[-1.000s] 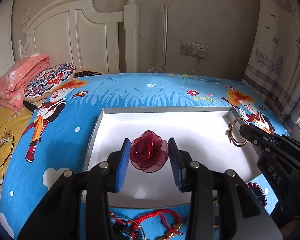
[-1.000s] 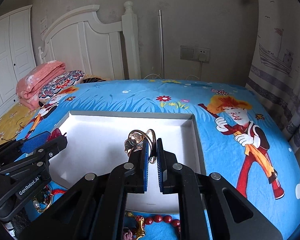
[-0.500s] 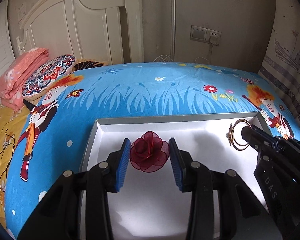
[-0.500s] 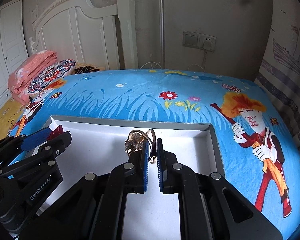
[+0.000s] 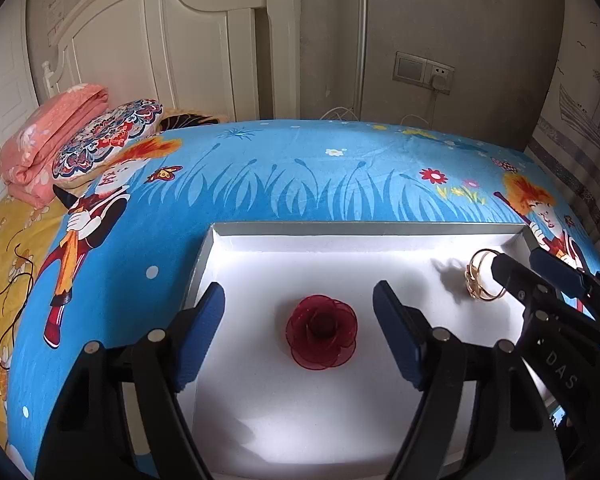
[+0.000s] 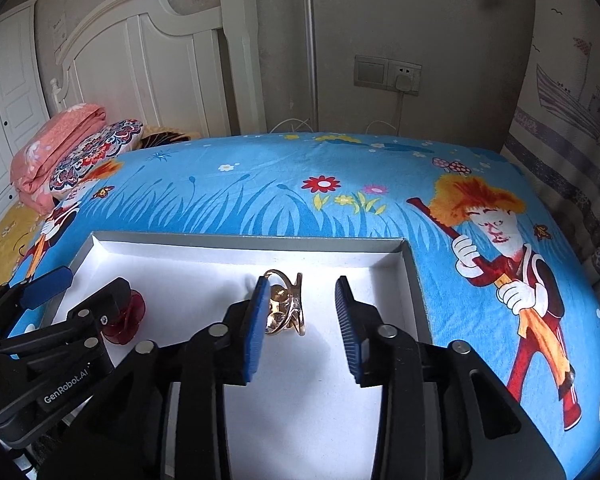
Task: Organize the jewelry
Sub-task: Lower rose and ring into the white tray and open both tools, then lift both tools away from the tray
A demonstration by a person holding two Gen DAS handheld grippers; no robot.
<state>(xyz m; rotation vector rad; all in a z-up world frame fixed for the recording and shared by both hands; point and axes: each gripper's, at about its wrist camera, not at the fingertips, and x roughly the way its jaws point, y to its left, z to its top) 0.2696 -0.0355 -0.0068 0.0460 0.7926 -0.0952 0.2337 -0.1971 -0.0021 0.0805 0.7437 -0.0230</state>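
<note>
Two pieces of jewelry lie inside the white tray [image 5: 236, 264], which rests on the bed [image 5: 260, 176] with its blue cartoon-print cover.

Item one: a dark red gauze flower [image 5: 321, 332] sits flat on the tray floor, toward the tray's left half. The left tongs [image 5: 300, 334] stand around it with the blue pads well apart on either side; neither pad touches it. These jaws have just been opening and the flower lies free between them. Status: deposited, released.

Item two: a gold ring [image 6: 285, 307] with a double band rests on the tray floor near the right wall. The right tongs [image 6: 300, 320] have likewise just been opening. The ring lies between the jaws, right against the left pad; whether it touches that pad cannot be told. The right pad is clearly apart from it, so no grip remains. Status: deposited, released.

The two pieces lie well apart, each in its own half of the tray.

Assessment: both placements appear complete. Outstanding work cannot be confirmed here, as no other jewelry shows in either view. Judged next requirement: withdraw both tongs without dragging the ring, which lies close to one pad.
</note>
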